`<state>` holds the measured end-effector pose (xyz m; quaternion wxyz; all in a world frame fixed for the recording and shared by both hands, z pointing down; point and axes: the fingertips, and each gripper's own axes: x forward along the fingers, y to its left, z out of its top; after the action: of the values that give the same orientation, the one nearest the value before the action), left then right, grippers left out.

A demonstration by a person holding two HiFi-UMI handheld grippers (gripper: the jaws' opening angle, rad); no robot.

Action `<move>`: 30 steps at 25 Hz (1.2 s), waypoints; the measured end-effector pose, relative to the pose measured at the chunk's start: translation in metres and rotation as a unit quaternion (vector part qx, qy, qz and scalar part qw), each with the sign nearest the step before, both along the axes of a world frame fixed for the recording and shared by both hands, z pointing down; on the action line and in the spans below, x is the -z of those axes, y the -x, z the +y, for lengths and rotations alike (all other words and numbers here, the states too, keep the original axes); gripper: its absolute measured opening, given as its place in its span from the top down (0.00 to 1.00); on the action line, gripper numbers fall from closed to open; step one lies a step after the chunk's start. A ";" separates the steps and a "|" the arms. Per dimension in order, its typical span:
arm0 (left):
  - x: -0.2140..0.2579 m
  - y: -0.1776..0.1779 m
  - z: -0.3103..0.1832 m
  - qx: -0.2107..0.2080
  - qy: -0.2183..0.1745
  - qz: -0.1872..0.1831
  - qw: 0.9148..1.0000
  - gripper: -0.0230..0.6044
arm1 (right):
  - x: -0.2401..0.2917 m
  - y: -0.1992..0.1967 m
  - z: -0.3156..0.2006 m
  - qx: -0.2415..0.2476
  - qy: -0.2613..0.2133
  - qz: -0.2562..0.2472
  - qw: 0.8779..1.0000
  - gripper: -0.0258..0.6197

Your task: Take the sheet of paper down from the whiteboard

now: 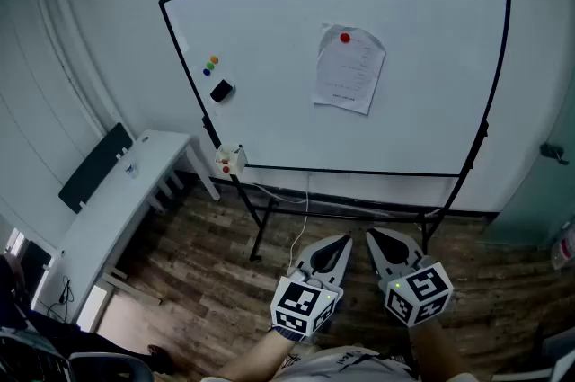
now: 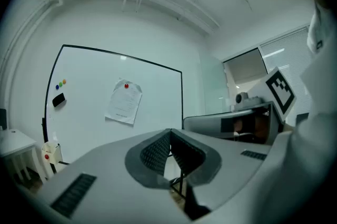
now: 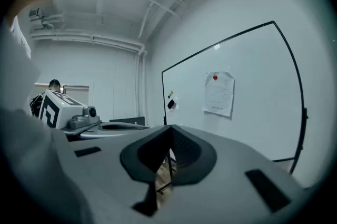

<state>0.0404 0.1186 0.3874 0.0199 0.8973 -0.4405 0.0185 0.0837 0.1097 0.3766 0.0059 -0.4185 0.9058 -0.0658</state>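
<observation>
- White whiteboard (image 1: 269,30) with a black frame, on a black stand, over a wood-plank floor (image 1: 198,263).
- Sheet of paper (image 1: 349,70): on the right half of the whiteboard, toward the top. A red magnet (image 1: 346,38) holds it at its upper edge. It carries faint lines of print, too small to read.
- Small coloured magnets (image 1: 211,64): in a cluster on the left part of the board, well apart from the paper.
- Black eraser (image 1: 221,91): stuck to the board just below the coloured magnets.
- Small white box (image 1: 230,159): at the lower left corner of the board.
- White table (image 1: 117,209): against the wall to the left of the board.
- Left gripper (image 1: 345,239): held low in front of the board, pointing toward it, well apart from the paper. Its jaws are together with nothing between them.
- Right gripper (image 1: 371,235): just beside the left gripper and also facing the board. Its jaws are fully closed and empty.
</observation>
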 end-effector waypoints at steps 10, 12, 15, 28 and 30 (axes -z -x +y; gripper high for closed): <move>-0.002 -0.014 -0.006 0.004 0.001 -0.011 1.000 0.94 | 0.001 -0.013 -0.004 0.013 0.004 -0.016 1.000 0.94; -0.002 -0.015 -0.009 0.009 -0.001 -0.014 1.000 0.94 | 0.001 -0.018 -0.006 0.014 0.000 -0.024 1.000 0.94; -0.003 -0.018 -0.011 0.017 -0.001 -0.018 1.000 0.94 | 0.005 -0.026 -0.008 0.014 -0.007 -0.029 0.999 0.94; 0.002 -0.024 -0.030 0.054 -0.008 -0.038 0.998 0.94 | 0.011 -0.054 -0.024 0.027 -0.018 -0.057 0.998 0.94; 0.002 -0.025 -0.037 0.053 -0.009 -0.039 0.998 0.94 | 0.012 -0.054 -0.029 0.027 -0.018 -0.054 0.998 0.94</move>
<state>0.0653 0.0818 0.3856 -0.0043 0.8712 -0.4884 0.0483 0.1378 0.0803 0.3643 0.0611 -0.3894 0.9162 -0.0719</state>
